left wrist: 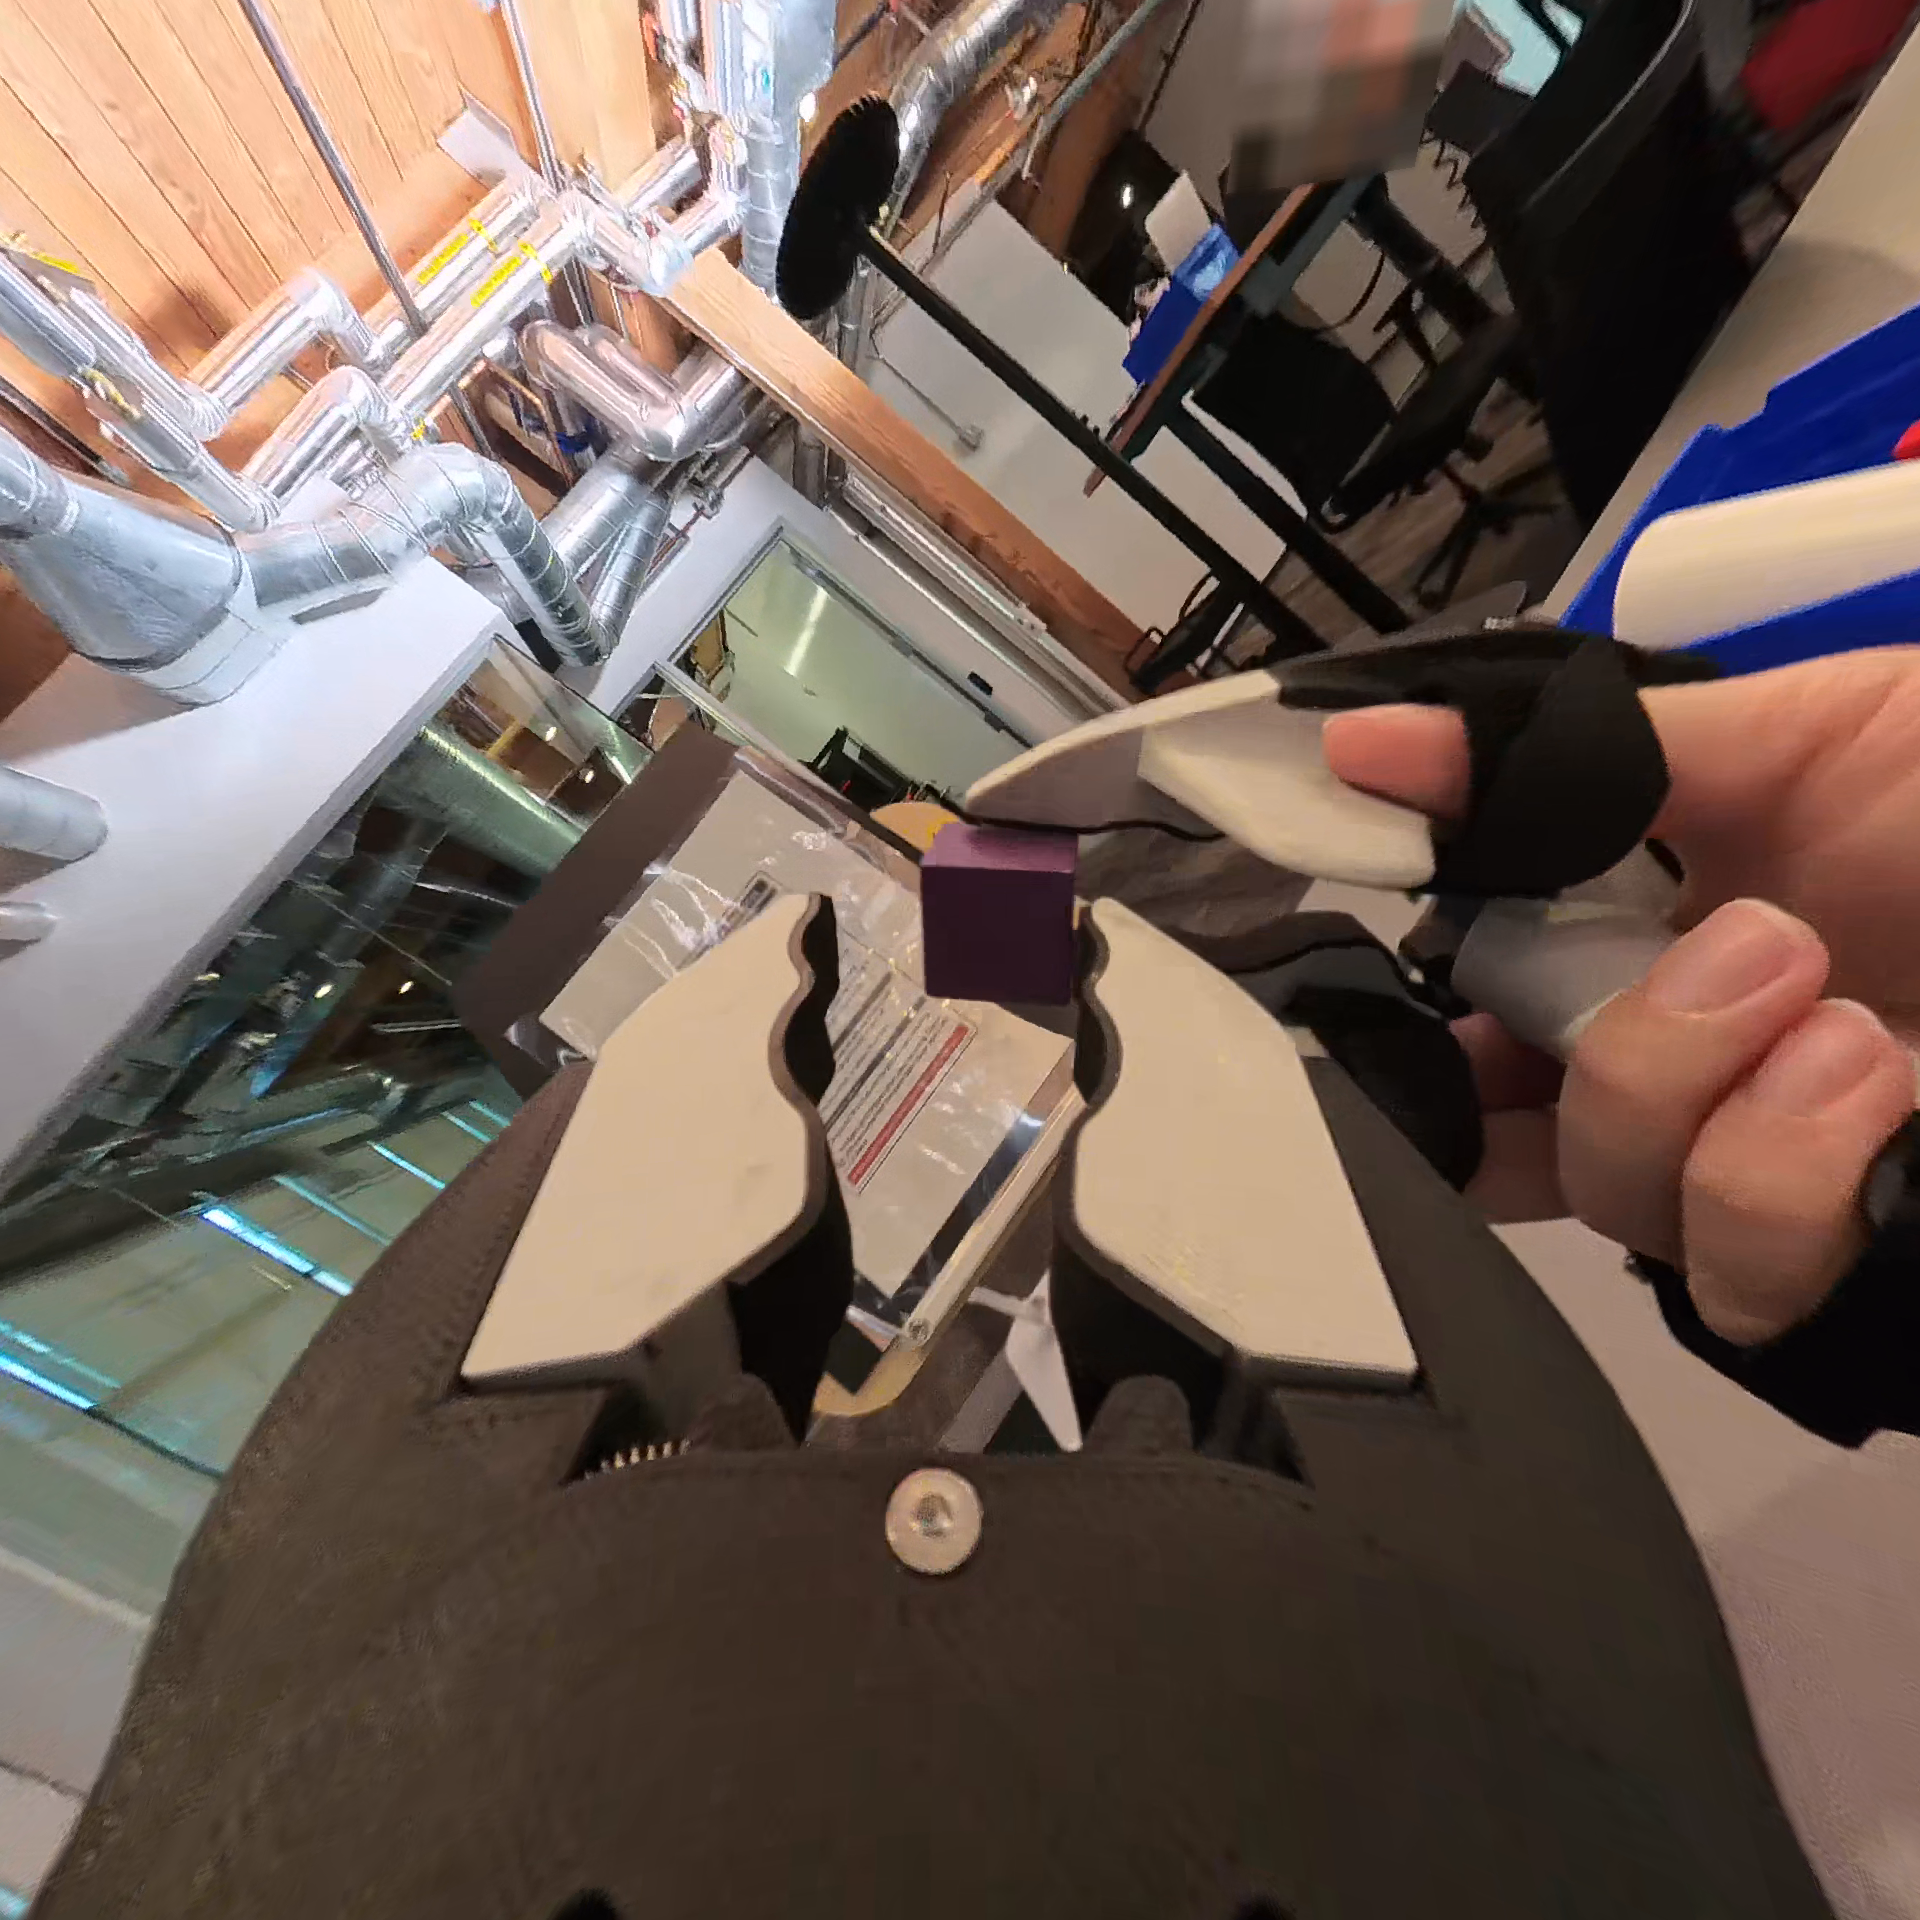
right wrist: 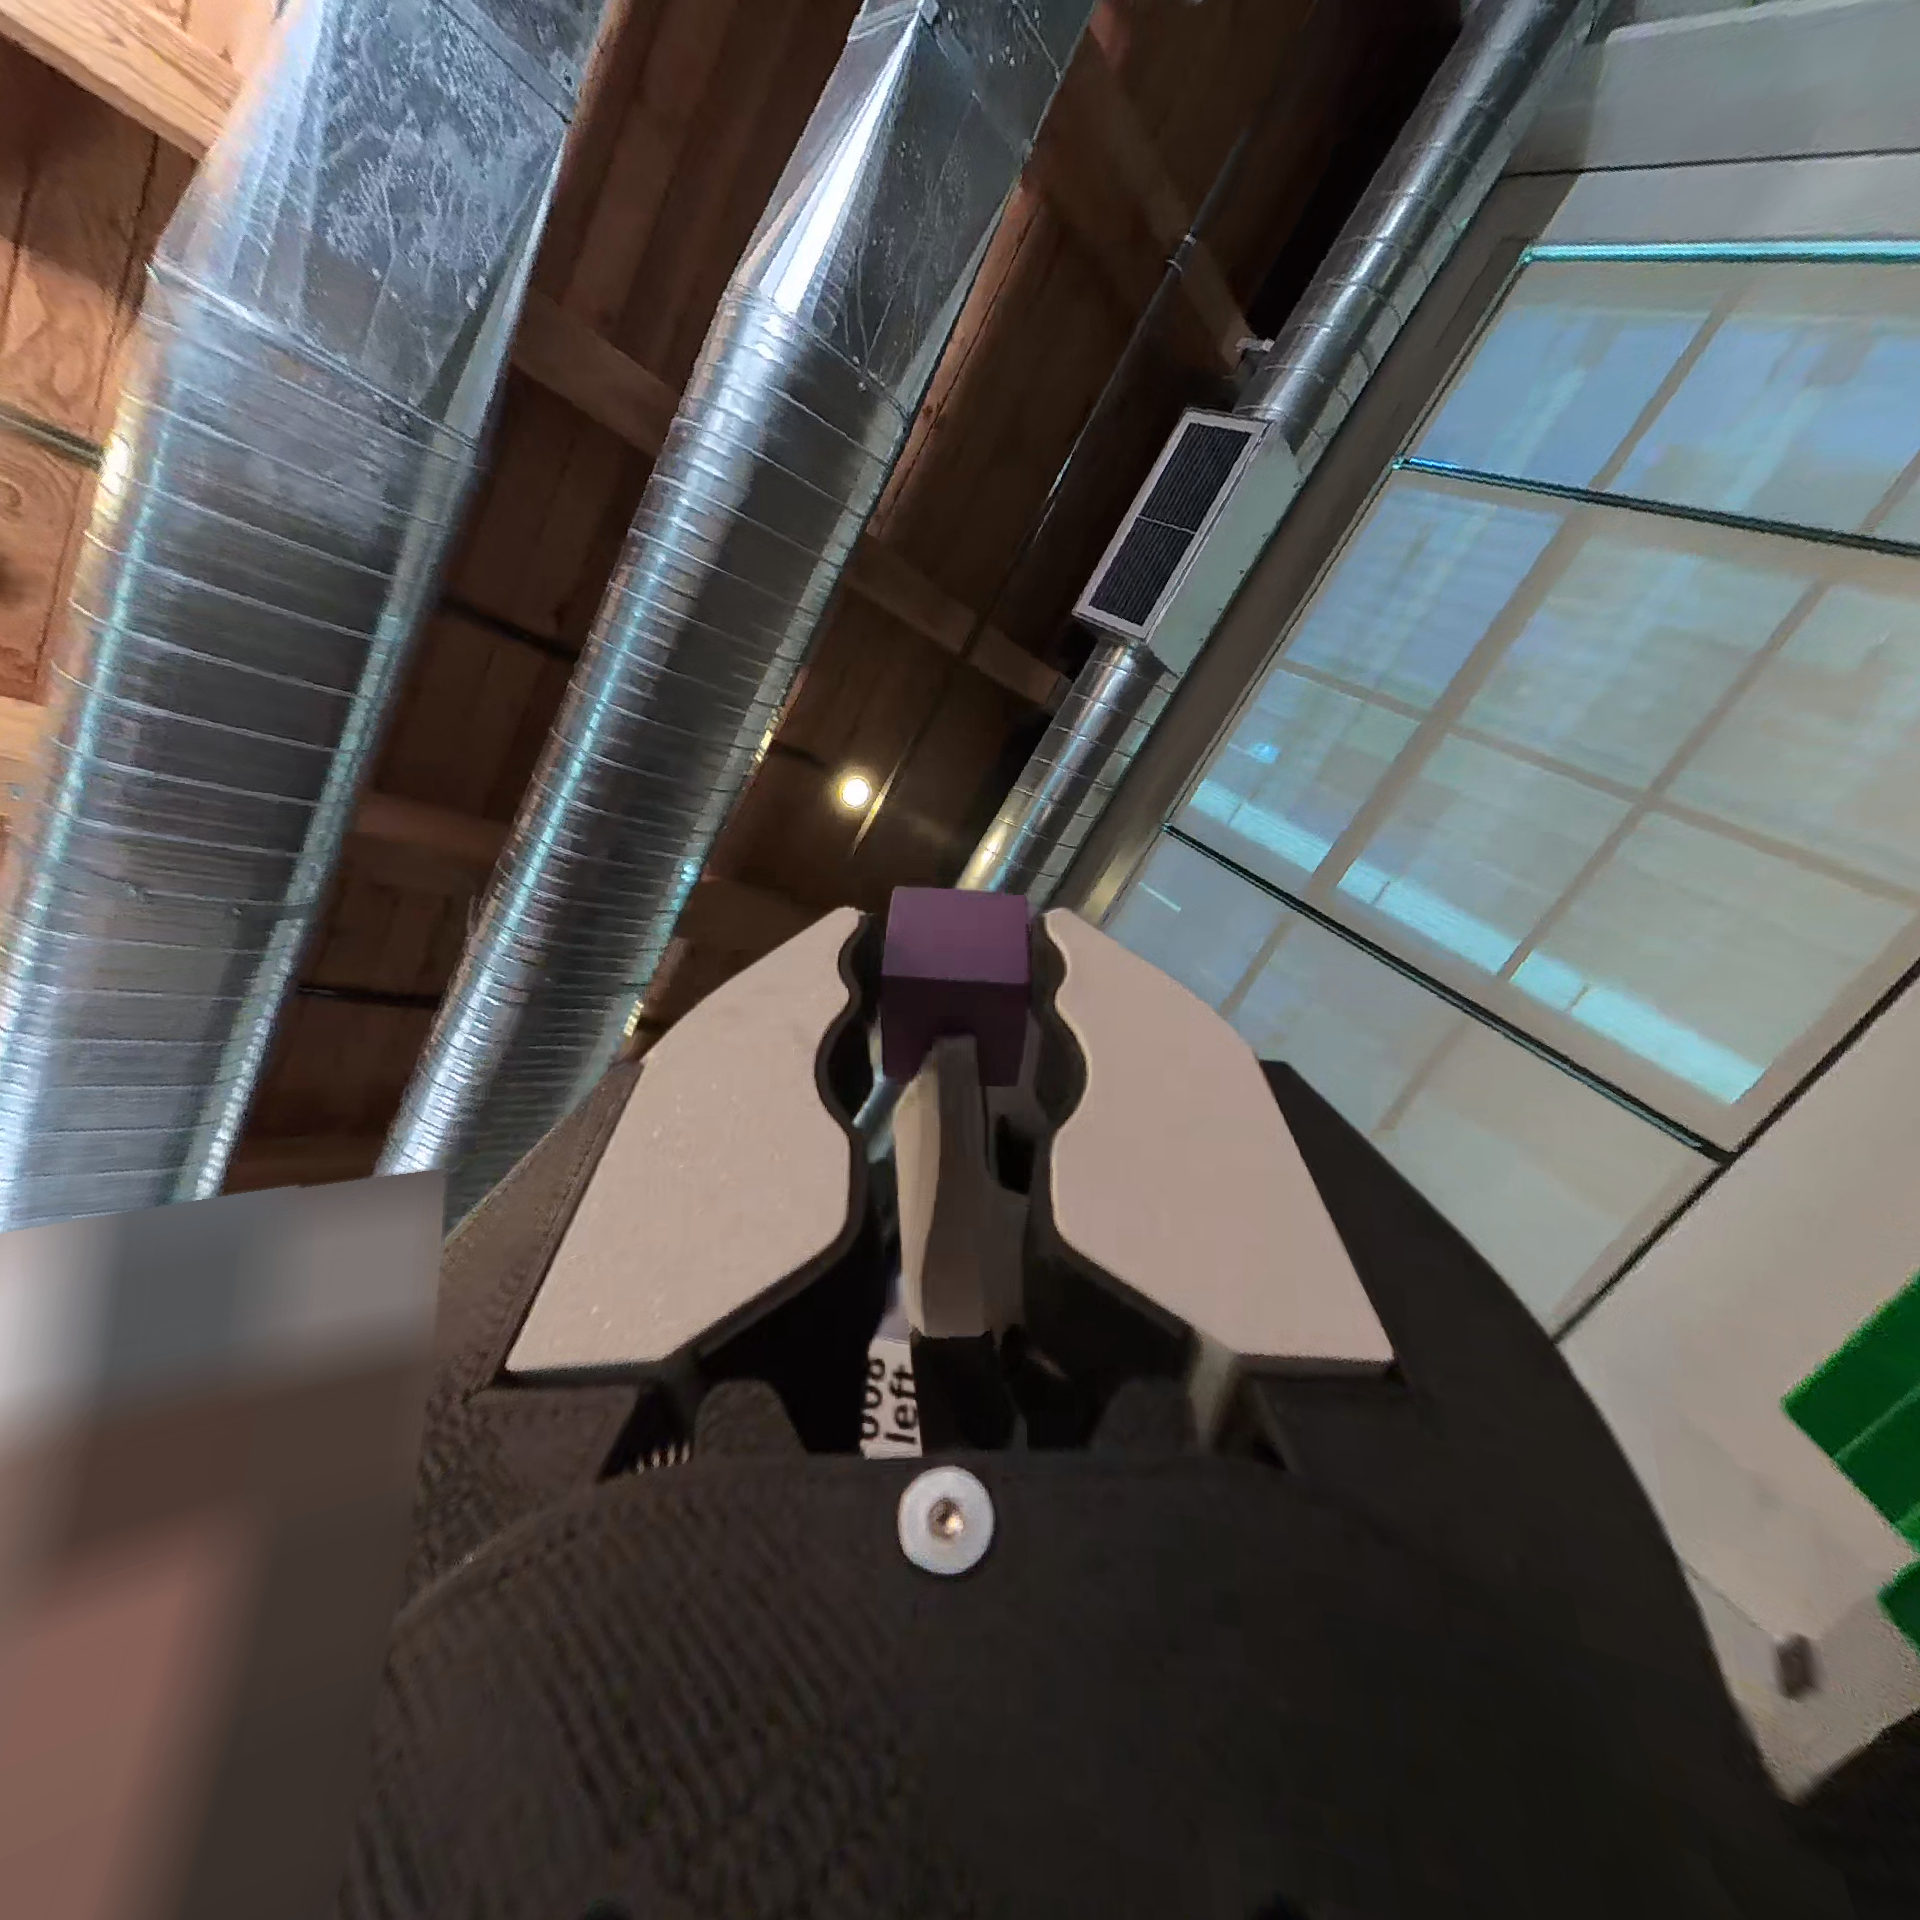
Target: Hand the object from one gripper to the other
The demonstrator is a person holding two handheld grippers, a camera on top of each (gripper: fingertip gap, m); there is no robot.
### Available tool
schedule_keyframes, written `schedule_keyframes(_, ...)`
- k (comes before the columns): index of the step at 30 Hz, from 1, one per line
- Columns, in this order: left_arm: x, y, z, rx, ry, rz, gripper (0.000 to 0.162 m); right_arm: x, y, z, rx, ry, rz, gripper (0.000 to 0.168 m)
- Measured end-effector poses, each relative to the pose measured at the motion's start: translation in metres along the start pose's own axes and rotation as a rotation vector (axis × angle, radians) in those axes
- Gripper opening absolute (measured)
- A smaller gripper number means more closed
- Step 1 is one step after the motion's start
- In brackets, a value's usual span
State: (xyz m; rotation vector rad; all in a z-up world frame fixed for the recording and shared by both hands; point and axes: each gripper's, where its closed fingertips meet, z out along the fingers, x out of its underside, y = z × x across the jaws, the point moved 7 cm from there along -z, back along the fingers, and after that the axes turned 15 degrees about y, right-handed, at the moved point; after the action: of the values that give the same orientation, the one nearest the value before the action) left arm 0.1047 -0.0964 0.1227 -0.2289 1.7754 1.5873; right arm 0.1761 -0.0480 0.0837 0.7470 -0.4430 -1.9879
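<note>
A small purple cube [left wrist: 997, 920] is held in the air by my right gripper. In the left wrist view one white finger [left wrist: 1091, 769] of the right gripper lies on top of the cube; the other is hidden under it. My left gripper [left wrist: 956, 925] is open with the cube between its tips, close against the right-hand finger [left wrist: 1174, 1091], with a gap to the left-hand one. In the right wrist view my right gripper [right wrist: 956, 935] is shut on the cube [right wrist: 956, 966], and a finger [right wrist: 940, 1174] of the left gripper shows edge-on just below it.
A gloved hand [left wrist: 1662, 935] holds the right gripper at right. A blue bin [left wrist: 1818, 436] sits behind it. A clear plastic panel [left wrist: 914, 1122] stands beyond the cube. Silver ducts [right wrist: 260, 623] and windows [right wrist: 1558, 727] are overhead and far off. The tips of both grippers are at nearly the same place.
</note>
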Motion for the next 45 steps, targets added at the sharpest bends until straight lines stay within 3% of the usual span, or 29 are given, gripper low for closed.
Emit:
schedule_keyframes(6,0.001,-0.002,-0.002,0.009,-0.014,0.049,0.028,0.003,0.006,0.006,0.079,0.079,-0.207,0.027)
schedule_keyframes(11,0.008,0.021,-0.013,0.193,-0.007,-0.102,0.028,-0.010,0.025,0.006,0.248,0.149,-0.503,0.041)
schedule_keyframes(14,0.022,0.037,-0.021,0.454,0.033,-0.278,0.028,-0.011,0.048,0.010,0.402,0.297,-0.885,0.043)
schedule_keyframes(19,0.041,0.048,-0.030,0.931,0.122,-0.665,0.028,0.022,0.057,0.014,0.715,0.625,-1.854,0.055)
schedule_keyframes(21,0.044,0.048,-0.029,1.025,0.161,-0.778,0.028,0.040,0.043,0.014,0.763,0.751,-2.176,0.058)
schedule_keyframes(23,0.048,0.046,-0.025,0.981,0.215,-0.778,0.028,0.049,0.026,0.016,0.875,0.841,-2.319,0.057)
schedule_keyframes(28,0.044,0.030,-0.021,0.918,0.335,-0.697,0.028,0.059,0.007,0.024,1.049,0.888,-2.410,0.053)
schedule_keyframes(31,0.037,0.020,-0.022,0.936,0.347,-0.631,0.028,0.064,0.006,0.026,1.073,0.926,-2.399,0.042)
schedule_keyframes(32,0.037,0.018,-0.022,0.927,0.361,-0.619,0.028,0.064,0.006,0.026,1.087,0.942,-2.382,0.030)
schedule_keyframes(34,0.034,0.018,-0.023,0.895,0.344,-0.595,0.028,0.063,0.009,0.026,1.106,0.940,-2.360,0.028)
schedule_keyframes(35,0.032,0.020,-0.024,0.869,0.327,-0.578,0.033,0.062,0.011,0.027,1.105,0.929,-2.357,0.028)
schedule_keyframes(37,0.033,0.029,-0.026,0.771,0.310,-0.568,0.064,0.059,0.017,0.027,1.115,0.877,-2.380,0.028)
schedule_keyframes(39,0.033,0.041,-0.032,0.717,0.267,-0.582,0.073,0.055,0.024,0.027,1.110,0.806,-2.383,0.029)
schedule_keyframes(42,0.030,0.055,-0.045,0.698,0.127,-0.553,0.072,0.048,0.034,0.028,0.989,0.669,-2.141,0.028)
schedule_keyframes(45,0.028,0.062,-0.050,0.501,0.059,-0.388,0.072,0.036,0.045,0.029,0.798,0.516,-1.660,0.028)
